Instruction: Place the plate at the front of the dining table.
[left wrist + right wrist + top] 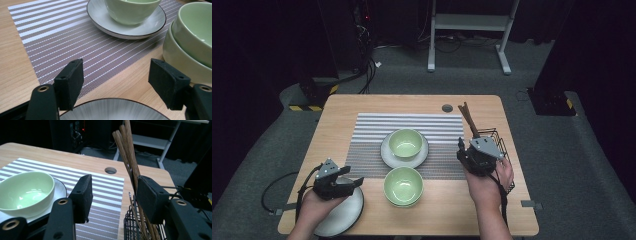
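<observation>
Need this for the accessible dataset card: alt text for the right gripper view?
The right tongs, open with nothing between the pads, reach toward brown wooden chopsticks standing in a black wire basket on a wooden table. To the left, a green bowl sits on a white plate on a striped placemat.

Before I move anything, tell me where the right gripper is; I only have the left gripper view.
Observer: The right gripper is at the black wire basket by the table's right edge, with its jaws open.
Operator: Tell me what is in that basket.
Observer: It holds brown wooden chopsticks. They lean close beside one jaw and are not clamped.
Operator: Now place my left gripper on the table for me.
Observer: In the high view, the left gripper is above a round grey plate at the table's near left corner.
</observation>
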`<state>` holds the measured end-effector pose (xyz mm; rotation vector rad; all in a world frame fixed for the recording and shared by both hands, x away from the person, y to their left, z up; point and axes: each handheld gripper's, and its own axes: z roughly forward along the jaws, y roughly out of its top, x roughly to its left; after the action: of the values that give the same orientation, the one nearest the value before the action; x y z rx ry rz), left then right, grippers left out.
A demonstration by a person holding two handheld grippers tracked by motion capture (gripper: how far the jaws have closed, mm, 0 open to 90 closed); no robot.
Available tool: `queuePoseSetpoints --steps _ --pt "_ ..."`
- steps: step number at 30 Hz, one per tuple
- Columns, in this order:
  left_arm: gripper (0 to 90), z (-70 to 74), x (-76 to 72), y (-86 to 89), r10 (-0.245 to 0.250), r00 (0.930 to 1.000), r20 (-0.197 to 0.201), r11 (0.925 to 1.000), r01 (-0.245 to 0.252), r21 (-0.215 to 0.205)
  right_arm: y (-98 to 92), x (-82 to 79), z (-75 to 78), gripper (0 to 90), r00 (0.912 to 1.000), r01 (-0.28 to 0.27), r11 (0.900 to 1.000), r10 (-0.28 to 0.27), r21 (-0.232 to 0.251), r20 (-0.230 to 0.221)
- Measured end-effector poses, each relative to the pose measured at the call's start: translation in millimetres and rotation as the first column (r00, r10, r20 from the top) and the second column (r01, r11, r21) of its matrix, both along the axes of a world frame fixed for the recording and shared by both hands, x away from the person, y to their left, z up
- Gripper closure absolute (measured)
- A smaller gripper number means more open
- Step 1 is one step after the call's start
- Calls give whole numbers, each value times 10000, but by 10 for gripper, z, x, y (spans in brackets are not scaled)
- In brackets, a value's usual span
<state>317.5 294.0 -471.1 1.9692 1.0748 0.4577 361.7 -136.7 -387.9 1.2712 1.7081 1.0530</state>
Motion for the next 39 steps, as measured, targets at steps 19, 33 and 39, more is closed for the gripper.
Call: queuePoseSetpoints --steps 19,33,39 --pt "288 23 -34 -59 -178 9996 213 9997 175 175 -16 40 -91 595 9967 597 9976 -615 -343 -538" --pt "292 24 -38 -50 -169 9996 208 9997 166 156 -17 50 -100 743 9950 804 9942 -843 -712 -538" --pt "292 26 -38 -44 -160 9997 203 9998 156 152 -21 55 -97 784 9935 930 9932 -973 -703 -597"
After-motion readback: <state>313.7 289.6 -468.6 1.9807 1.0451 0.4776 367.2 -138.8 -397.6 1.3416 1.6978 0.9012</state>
